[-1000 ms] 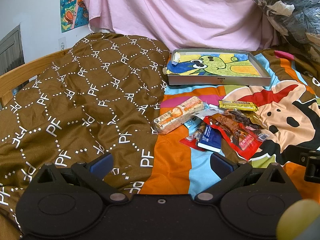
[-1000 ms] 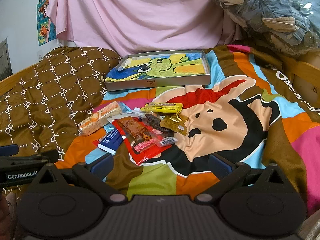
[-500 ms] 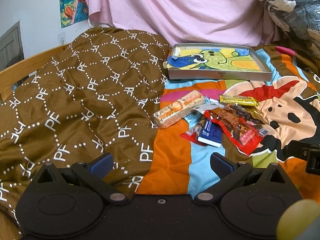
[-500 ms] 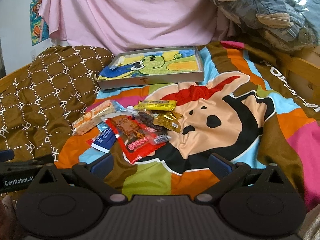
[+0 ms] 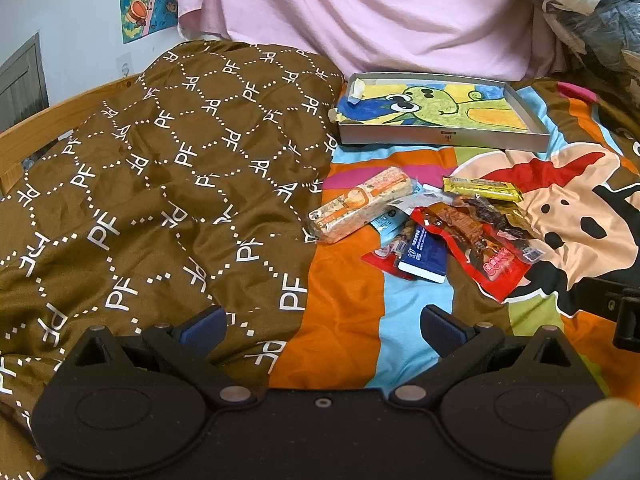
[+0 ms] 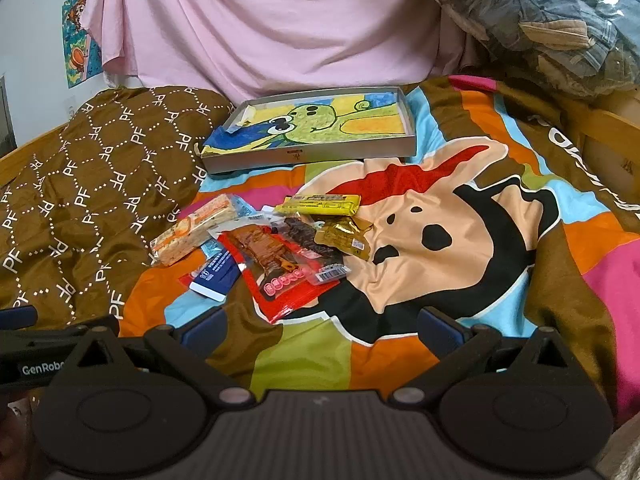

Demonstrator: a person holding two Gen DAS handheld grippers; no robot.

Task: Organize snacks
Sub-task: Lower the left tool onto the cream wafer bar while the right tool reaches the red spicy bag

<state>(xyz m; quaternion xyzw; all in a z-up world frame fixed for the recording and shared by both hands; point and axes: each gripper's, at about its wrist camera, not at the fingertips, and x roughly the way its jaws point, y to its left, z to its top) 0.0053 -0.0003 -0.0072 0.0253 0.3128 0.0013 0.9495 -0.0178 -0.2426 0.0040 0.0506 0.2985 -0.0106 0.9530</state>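
A pile of snack packets lies on the colourful bedspread: an orange cracker pack [image 5: 360, 208] [image 6: 192, 236], a yellow bar [image 5: 482, 188] [image 6: 322, 204], a red jerky bag [image 5: 480, 248] [image 6: 280, 268], a blue packet [image 5: 424, 260] [image 6: 216, 276] and a gold packet [image 6: 344, 236]. A shallow grey tray [image 5: 440, 138] [image 6: 304, 156] with a cartoon lining sits behind them. My left gripper [image 5: 320, 324] is open and empty, short of the pile. My right gripper [image 6: 320, 324] is open and empty, just before the red bag.
A brown quilted blanket [image 5: 160, 184] [image 6: 80, 192] is bunched on the left. A pink sheet [image 6: 260, 32] hangs behind the tray. Bagged clothes [image 6: 560, 28] are stacked at the back right. A wooden bed rail [image 5: 60, 120] runs along the left.
Both grippers have moved slightly; the left view has tilted so the pile and tray sit a little lower and farther. No snack has moved. Both grippers stay open.
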